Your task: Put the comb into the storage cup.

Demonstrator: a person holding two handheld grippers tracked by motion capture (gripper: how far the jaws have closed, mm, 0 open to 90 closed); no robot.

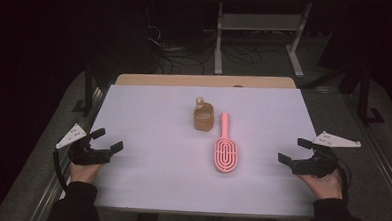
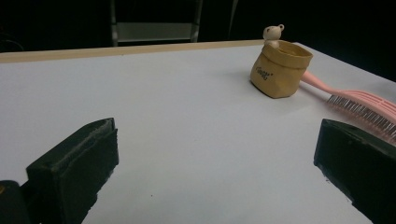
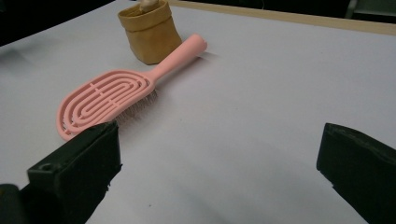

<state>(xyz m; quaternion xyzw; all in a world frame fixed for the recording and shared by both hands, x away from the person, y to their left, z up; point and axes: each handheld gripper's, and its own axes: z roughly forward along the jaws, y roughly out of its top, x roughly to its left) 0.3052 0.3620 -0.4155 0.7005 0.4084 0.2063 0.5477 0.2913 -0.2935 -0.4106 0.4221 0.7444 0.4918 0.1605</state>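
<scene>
Your left tongs (image 1: 107, 140) and right tongs (image 1: 291, 150) rest at opposite edges of the white surface (image 1: 148, 118), jaws spread wide and holding nothing. Between them, well apart from both, the pink hairbrush (image 1: 226, 151) lies bristles down, its handle pointing away from you and ending just beside the small tan pouch (image 1: 203, 116), where a little bear figure (image 2: 273, 34) peeks over the rim. From here the risks sit at that close pairing: a reach for the handle could nudge the soft pouch and tip it over. The brush lies low and flat, so jaws coming in too high may skid off its ribbed back, and a pinch at the wide head could leave it swinging by the handle.
</scene>
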